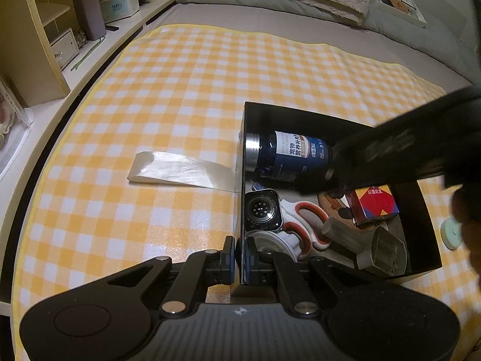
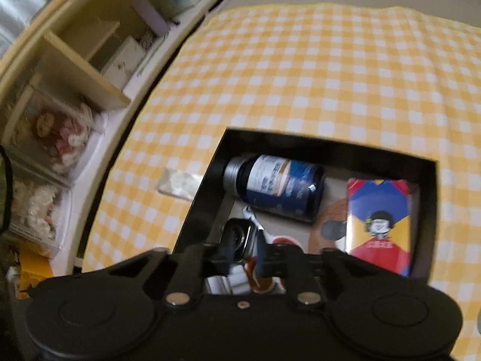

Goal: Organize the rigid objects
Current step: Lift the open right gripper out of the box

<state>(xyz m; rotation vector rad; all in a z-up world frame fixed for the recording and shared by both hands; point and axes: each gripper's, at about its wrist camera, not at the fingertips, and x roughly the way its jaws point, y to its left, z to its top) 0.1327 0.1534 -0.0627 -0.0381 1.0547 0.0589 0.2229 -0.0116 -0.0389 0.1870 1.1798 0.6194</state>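
- The left gripper (image 1: 239, 263) was clamped on the left wall of the black box (image 1: 241, 150), one pad outside and one inside, steadying it on the checked cloth (image 1: 150, 105) that covered the bed.
- The box stood near the cloth's near right part; a clear plastic strip (image 1: 180, 170) lay on the cloth, touching the box's left wall.
- Inside, a blue bottle (image 2: 279, 188) lay on its side along the far wall, a colourful card box (image 2: 378, 225) lay by the right wall, a smartwatch (image 1: 263, 212) sat against the left wall, and red-handled scissors (image 1: 306, 224) lay beside it.
- The right gripper (image 2: 243, 255) hovered over the box's near left part with its jaws partly apart; nothing was pinched between them as far as the blurred right wrist view showed.
- Judged step: an item had been put in the box and the right hand was free.
- A small pale green round object (image 1: 451, 234) lay on the cloth just outside the box's right wall.
- Next move, as judged: fetch that object, open wider over it, and keep the box held.
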